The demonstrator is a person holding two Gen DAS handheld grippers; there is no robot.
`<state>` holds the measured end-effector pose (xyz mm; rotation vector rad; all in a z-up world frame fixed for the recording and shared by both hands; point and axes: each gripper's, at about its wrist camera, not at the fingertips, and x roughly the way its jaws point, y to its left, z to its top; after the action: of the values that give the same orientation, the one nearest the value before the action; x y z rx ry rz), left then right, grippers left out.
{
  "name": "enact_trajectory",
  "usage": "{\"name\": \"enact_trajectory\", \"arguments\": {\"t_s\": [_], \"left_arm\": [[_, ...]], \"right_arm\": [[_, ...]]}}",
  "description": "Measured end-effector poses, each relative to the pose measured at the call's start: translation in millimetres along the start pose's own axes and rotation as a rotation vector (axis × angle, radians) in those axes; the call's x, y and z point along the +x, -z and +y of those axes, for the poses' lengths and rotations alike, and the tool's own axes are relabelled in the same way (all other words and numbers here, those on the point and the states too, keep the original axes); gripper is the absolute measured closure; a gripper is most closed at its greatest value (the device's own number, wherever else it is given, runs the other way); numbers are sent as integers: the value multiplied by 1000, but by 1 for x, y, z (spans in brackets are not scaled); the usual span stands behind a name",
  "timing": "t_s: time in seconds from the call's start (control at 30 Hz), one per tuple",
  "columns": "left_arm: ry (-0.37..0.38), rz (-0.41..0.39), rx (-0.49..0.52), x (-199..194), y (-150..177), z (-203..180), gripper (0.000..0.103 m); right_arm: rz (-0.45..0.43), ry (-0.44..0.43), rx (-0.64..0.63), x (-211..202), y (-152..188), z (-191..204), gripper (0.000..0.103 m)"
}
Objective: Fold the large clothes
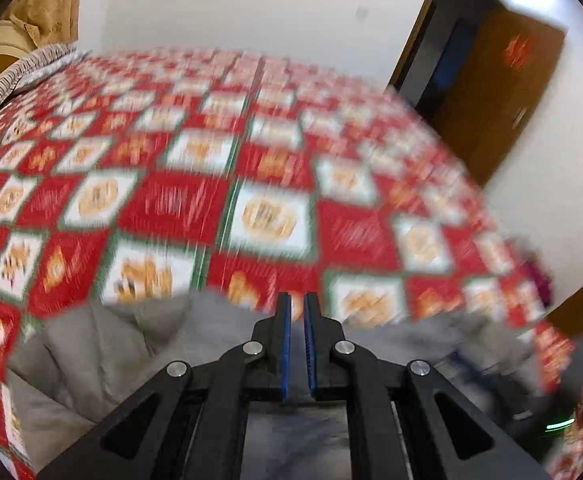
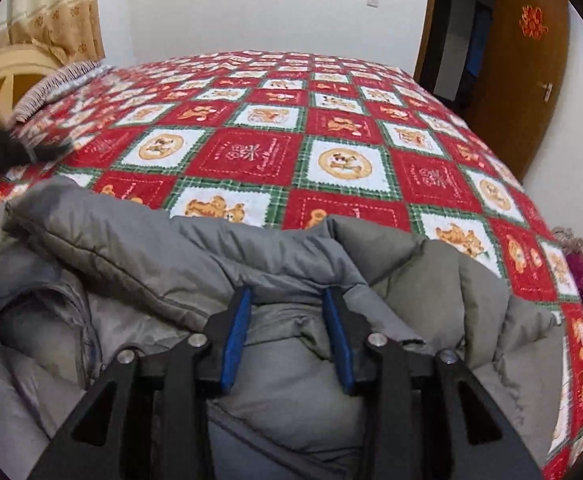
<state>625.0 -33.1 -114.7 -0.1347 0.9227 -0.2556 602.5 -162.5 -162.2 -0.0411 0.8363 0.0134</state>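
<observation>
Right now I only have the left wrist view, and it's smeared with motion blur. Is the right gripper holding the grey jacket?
Observer: No. The right gripper is open, its fingers straddling a raised fold of the grey jacket.
Operator: Where does the jacket lie?
Observer: Bunched along the near edge of the red checked bedspread.
Operator: Any seam to aim at?
Observer: A stitched seam runs along the fold, left of the gripper.

bright even light; left view motion-blurred, right sharp, edges bowed.
</observation>
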Motion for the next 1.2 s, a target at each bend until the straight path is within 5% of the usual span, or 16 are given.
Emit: {"name": "enact_trajectory", "arguments": {"t_s": [0.07,0.13,0.37,0.5,0.9,1.0,1.07,1.2], "left_arm": [[-19,45,36,17,25,6,97],[42,-4,17,19,51,21,97],[108,-22,-54,22,52,36,99],[126,-25,-66,20,52,39,99],[119,-19,-63,22,50,40,100],[164,10,-106,-2,50,48,100],[240,-48,-113,-48,56,54,100],[258,-90,-3,-149,85,65,97]], "right_arm": [[-4,-30,24,0,0,-4,61],[-5,-56,42,0,-1,-7,60],[9,-148,117,-7,-3,-21,56],[52,-62,104,-14,-4,-33,58],[27,-22,55,1,-3,-38,48],[-31,-74,114,-42,0,-53,48],[-122,-98,129,-94,9,-63,45],[-210,-114,63,-197,45,-71,39]]}}
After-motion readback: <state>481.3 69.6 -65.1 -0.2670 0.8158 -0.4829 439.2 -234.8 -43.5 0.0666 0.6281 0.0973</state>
